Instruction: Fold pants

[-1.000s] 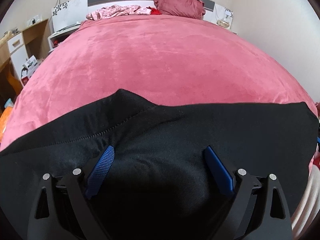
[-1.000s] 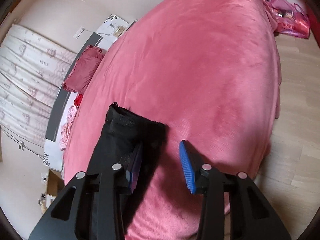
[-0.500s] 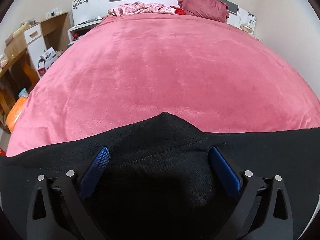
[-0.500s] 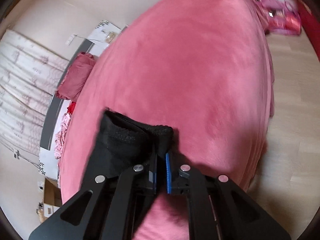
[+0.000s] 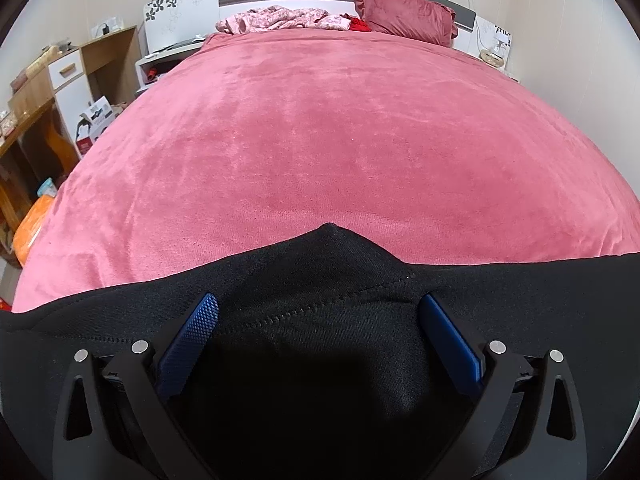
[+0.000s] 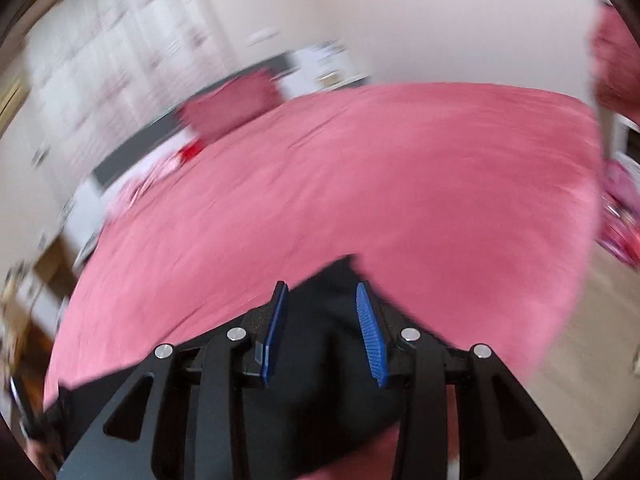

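Observation:
Black pants point(image 5: 320, 280) lie across the near edge of a bed with a pink blanket point(image 5: 340, 128). A raised point of the cloth with a stitched seam sits between the fingers of my left gripper point(image 5: 320, 308), which is open over the pants. In the blurred right wrist view, my right gripper point(image 6: 322, 296) is open, with the end of the black pants point(image 6: 332, 336) lying between and under its blue pads.
A red pillow point(image 5: 404, 10) and a heap of pink clothes point(image 5: 280, 20) lie at the head of the bed. A wooden desk and boxes point(image 5: 60, 92) stand to the left. A pink bag point(image 6: 620, 216) sits on the floor to the right.
My right gripper shut on the pants' end half a second ago and has opened again while swinging round. My left gripper stayed open, and the cloth point shifted right between its fingers.

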Available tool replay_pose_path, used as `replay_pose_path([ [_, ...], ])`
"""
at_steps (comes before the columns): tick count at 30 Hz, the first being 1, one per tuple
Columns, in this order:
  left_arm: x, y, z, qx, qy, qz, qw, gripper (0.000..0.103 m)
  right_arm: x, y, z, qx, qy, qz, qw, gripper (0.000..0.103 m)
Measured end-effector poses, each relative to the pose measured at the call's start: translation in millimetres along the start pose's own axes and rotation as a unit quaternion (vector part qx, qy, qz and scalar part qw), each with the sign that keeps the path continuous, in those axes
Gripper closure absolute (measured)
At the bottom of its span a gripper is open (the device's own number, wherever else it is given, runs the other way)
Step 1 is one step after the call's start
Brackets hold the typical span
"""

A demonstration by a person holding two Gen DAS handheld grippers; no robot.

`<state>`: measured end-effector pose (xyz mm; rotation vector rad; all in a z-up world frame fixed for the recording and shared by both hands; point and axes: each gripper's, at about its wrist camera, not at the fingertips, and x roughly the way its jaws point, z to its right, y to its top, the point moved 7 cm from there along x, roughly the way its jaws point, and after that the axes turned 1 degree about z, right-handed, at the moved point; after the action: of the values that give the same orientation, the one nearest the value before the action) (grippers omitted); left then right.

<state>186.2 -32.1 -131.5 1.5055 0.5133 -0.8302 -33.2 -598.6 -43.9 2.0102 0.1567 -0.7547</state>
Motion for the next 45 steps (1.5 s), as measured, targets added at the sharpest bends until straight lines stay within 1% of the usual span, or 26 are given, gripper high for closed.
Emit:
replay_pose_path([
  [2, 0.0, 0.2, 0.2, 0.0, 0.0, 0.0, 1.0, 0.003, 29.6, -1.7, -3.2, -0.023, 0.004, -0.033, 0.999, 0.068],
  [4, 0.0, 0.3, 0.0, 0.0, 0.0, 0.0, 1.0, 0.003, 57.5, -2.1, 9.5, -0.033, -0.021, -0.061, 0.997, 0.071],
  [5, 0.0, 0.3, 0.0, -0.001, -0.001, 0.0, 1.0, 0.003, 71.8, -3.1, 23.0, -0.032, -0.042, -0.078, 0.996, 0.082],
  [6, 0.2, 0.0, 0.2, -0.002, -0.002, 0.0, 1.0, 0.003, 79.3, -4.4, 33.6, -0.026, -0.051, -0.087, 0.995, 0.098],
  [7, 0.7, -0.3, 0.3, -0.003, -0.005, 0.0, 1.0, 0.003, 84.9, -4.7, 47.1, -0.008, -0.048, -0.083, 0.995, 0.102],
  [8, 1.9, 0.0, -0.1, -0.004, -0.007, 0.0, 1.0, 0.003, 86.5, -5.2, 60.8, 0.008, -0.058, -0.074, 0.996, 0.102],
  [9, 3.4, -0.3, -0.4, -0.006, -0.009, -0.002, 0.9999, 0.003, 89.1, -6.0, 77.5, 0.012, -0.102, -0.078, 0.992, 0.103],
  [12, 4.9, -0.5, -0.5, -0.007, -0.011, -0.004, 0.9999, 0.003, 84.4, -6.7, 89.0, 0.056, -0.079, -0.063, 0.993, 0.103],
  [13, 4.9, -0.6, -0.5, -0.008, -0.011, -0.004, 0.9999, 0.003, 78.0, -6.5, 86.1, 0.053, -0.079, -0.059, 0.994, 0.099],
  [14, 5.5, -0.5, -0.6, -0.009, -0.012, -0.004, 0.9999, 0.003, 72.2, -6.9, 85.1, 0.047, -0.082, -0.055, 0.994, 0.087],
  [15, 5.3, -0.4, -0.2, -0.008, -0.012, -0.004, 0.9999, 0.003, 59.4, -7.9, 81.6, 0.034, -0.093, -0.043, 0.994, 0.066],
  [17, 5.9, -0.4, 0.7, -0.008, -0.012, -0.004, 0.9999, 0.003, 25.9, -9.2, 76.8, 0.033, -0.103, 0.003, 0.994, 0.05],
  [21, 5.6, -0.3, 0.3, -0.008, -0.012, -0.003, 0.9999, 0.003, -16.9, -30.6, 75.6, 0.093, -0.09, 0.024, 0.991, 0.051],
  [22, 5.8, 0.2, 0.4, -0.008, -0.011, -0.003, 0.9999, 0.003, -23.6, -37.4, 73.2, 0.103, -0.08, 0.023, 0.991, 0.053],
  [23, 6.0, 0.5, 1.3, -0.007, -0.01, -0.003, 0.9999, 0.003, -26.7, -43.3, 67.2, 0.1, -0.07, 0.022, 0.992, 0.06],
  [24, 5.5, 1.0, 1.5, -0.006, -0.007, -0.003, 1.0, 0.003, -27.1, -45.8, 57.9, 0.092, -0.062, 0.022, 0.994, 0.066],
  [27, 1.5, 1.5, 2.9, 0.0, 0.003, -0.003, 1.0, 0.003, -19.4, -52.3, 31.3, 0.058, -0.02, 0.001, 0.998, 0.072],
  [29, -2.9, -0.2, 3.1, 0.002, 0.008, -0.004, 1.0, 0.003, -10.6, -57.8, 28.7, 0.051, -0.015, -0.022, 0.998, 0.073],
  [31, -8.1, -3.1, 1.5, 0.006, 0.011, -0.004, 0.9999, 0.003, 1.9, -59.1, 42.2, 0.068, -0.037, -0.041, 0.996, 0.076],
  [32, -10.8, -5.2, -0.3, 0.008, 0.013, -0.003, 0.9999, 0.003, 9.1, -60.8, 59.1, 0.092, -0.059, -0.054, 0.993, 0.084],
  [33, -12.7, -7.1, -2.1, 0.007, 0.014, -0.003, 0.9999, 0.003, 11.0, -63.1, 67.8, 0.109, -0.065, -0.06, 0.99, 0.101],
  [34, -14.8, -9.2, -4.4, 0.006, 0.013, -0.004, 0.9999, 0.003, 13.1, -65.4, 78.8, 0.137, -0.065, -0.06, 0.987, 0.103],
  [36, -19.1, -12.9, -9.9, 0.002, 0.007, -0.004, 1.0, 0.003, 10.0, -64.6, 83.6, 0.156, -0.056, -0.052, 0.985, 0.103],
  [40, -31.1, -20.9, -19.2, 0.003, -0.001, 0.001, 1.0, 0.003, 4.1, -61.2, 78.2, 0.124, -0.083, -0.049, 0.988, 0.103],
  [43, -44.4, -31.9, -22.3, 0.022, 0.014, 0.012, 0.9996, 0.003, 2.6, -64.2, 72.7, 0.121, -0.085, -0.048, 0.988, 0.099],
  [45, -53.1, -42.4, -31.0, 0.017, 0.02, 0.013, 0.9996, 0.003, 3.4, -62.9, 72.4, 0.119, -0.078, -0.049, 0.989, 0.085],
])
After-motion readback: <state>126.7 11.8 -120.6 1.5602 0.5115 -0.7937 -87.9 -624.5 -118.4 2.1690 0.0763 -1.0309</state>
